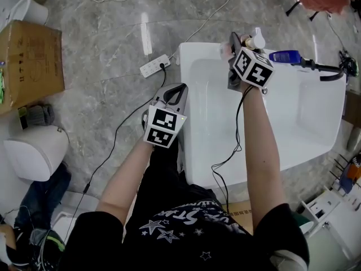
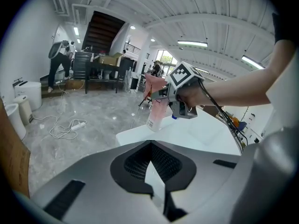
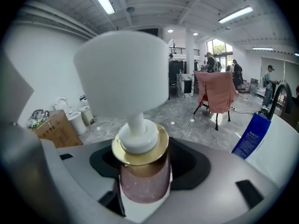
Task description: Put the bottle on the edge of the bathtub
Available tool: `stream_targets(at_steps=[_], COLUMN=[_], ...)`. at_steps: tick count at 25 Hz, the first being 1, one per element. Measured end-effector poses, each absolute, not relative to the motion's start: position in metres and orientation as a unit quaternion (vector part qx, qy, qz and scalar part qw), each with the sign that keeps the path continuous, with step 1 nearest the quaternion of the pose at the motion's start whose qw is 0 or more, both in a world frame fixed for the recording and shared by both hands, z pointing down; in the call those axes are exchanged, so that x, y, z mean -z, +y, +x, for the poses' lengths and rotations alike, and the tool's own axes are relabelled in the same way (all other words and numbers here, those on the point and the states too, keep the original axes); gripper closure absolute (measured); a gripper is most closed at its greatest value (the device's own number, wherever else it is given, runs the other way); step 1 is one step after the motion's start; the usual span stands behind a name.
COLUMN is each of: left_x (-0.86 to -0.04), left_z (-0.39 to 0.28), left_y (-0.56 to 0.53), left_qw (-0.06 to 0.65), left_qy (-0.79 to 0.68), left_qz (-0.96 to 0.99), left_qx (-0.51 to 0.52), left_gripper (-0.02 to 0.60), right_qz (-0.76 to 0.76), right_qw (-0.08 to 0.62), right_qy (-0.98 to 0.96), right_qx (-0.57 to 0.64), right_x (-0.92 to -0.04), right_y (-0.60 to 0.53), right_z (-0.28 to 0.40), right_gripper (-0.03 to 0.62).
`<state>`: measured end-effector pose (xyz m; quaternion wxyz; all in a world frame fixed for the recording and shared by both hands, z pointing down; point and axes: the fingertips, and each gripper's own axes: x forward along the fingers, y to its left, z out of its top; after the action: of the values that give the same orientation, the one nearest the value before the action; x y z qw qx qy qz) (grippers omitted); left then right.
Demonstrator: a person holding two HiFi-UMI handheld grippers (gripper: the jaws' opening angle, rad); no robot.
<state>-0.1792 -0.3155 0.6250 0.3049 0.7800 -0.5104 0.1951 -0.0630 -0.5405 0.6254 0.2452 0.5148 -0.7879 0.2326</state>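
Observation:
A pink pump bottle (image 1: 257,39) with a gold collar and white pump head stands upright on the far corner of the white bathtub's rim (image 1: 192,47). My right gripper (image 1: 241,43) reaches around it. In the right gripper view the bottle (image 3: 142,181) fills the space between the jaws, with a thin dark gap on its left side, so the pads do not seem to press it. From the left gripper view the bottle (image 2: 156,113) rests on the tub corner (image 2: 196,134). My left gripper (image 1: 179,89) hovers by the tub's left rim, shut and empty.
A blue bottle (image 1: 285,56) lies on the tub's far rim, right of the pink one. A white power strip (image 1: 154,65) and cables lie on the marble floor left of the tub. A cardboard box (image 1: 28,61) and a toilet (image 1: 34,151) stand further left.

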Motion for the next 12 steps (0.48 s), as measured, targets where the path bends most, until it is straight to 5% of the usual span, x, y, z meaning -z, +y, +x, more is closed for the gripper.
stream_targets(at_steps=[12], left_x=[-0.606], left_z=[-0.165], left_y=[-0.300], left_qw=[0.296], left_qy=[-0.525], left_qz=[0.773], left_qx=[-0.199], left_gripper=[0.567], right_qz=[0.490], right_qw=[0.241], right_qy=[-0.809], right_qx=[-0.217], right_x=[-0.608], right_y=[-0.482], right_z=[-0.039], right_gripper=[0.296])
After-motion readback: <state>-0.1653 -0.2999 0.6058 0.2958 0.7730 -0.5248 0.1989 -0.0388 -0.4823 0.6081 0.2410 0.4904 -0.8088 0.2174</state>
